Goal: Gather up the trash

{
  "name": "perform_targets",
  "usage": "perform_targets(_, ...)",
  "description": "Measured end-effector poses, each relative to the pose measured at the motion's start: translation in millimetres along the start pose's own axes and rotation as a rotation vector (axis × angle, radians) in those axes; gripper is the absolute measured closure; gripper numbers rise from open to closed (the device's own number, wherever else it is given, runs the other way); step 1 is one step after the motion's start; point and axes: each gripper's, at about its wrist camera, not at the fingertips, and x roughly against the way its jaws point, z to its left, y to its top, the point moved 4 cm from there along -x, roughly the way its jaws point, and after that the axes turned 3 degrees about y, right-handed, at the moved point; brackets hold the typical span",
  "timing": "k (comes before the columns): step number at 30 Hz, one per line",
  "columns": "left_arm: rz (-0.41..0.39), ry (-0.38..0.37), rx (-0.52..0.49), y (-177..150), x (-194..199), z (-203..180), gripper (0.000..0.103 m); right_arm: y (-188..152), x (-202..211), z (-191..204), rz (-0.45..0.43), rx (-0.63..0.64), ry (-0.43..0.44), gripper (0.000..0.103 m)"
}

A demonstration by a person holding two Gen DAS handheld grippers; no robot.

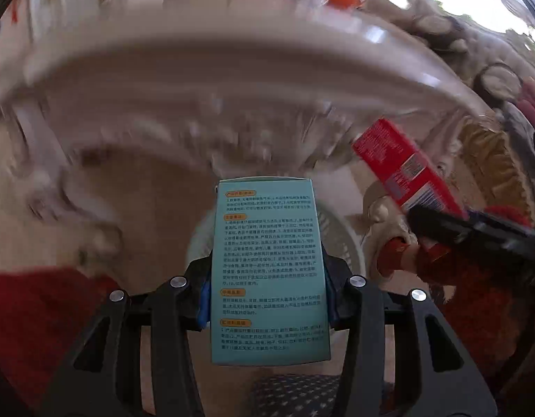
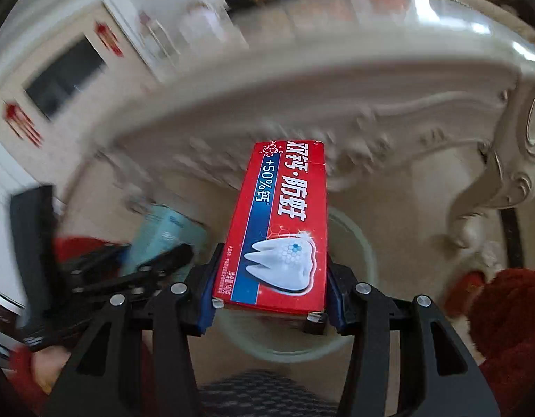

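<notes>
Both grippers carry trash above a pale round waste bin on the floor. The left gripper clamps a teal printed carton; the right gripper clamps a red toothpaste box. Judged next: centre each over the bin and let go.

The red toothpaste box bears large white characters "双钙·防蛀" along its face; on its blue stripe stands "+50%钙"; small print at its near end reads roughly "140克"; the teal box carries dense Chinese small print under orange headings, too fine and blurred to read.
</notes>
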Motion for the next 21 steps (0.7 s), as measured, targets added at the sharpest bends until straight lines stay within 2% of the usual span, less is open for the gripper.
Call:
perform_targets(2,0.067,-0.003,0.019,-10,-27,0,0.056,-11,-26,-4,0.057,0.001,-0.027,0.055)
perform_targets(7,0.19,0.07,0.013,-35,-75,7,0.055,-37,-74,-10,0.174,0.027,-0.089,0.055)
perform_targets(12,0.21,0.099,0.001,-35,-86,5,0.053,-38,-93,-15,0.203,0.034,-0.117,0.054)
perform_targets(14,0.23,0.125,0.015,-35,-89,6,0.044,-52,-93,-18,0.217,0.017,-0.143,0.044)
perform_targets(16,0.246,0.16,0.038,-36,-94,13,0.031,-55,-84,-35,0.219,-0.024,-0.173,0.019)
perform_targets(18,0.253,0.152,0.067,-37,-96,16,0.024,-54,-82,-40,0.211,-0.069,-0.161,0.009)
perform_targets(21,0.238,0.141,0.056,-35,-96,17,0.023,-51,-78,-42,0.191,-0.081,-0.168,0.008)
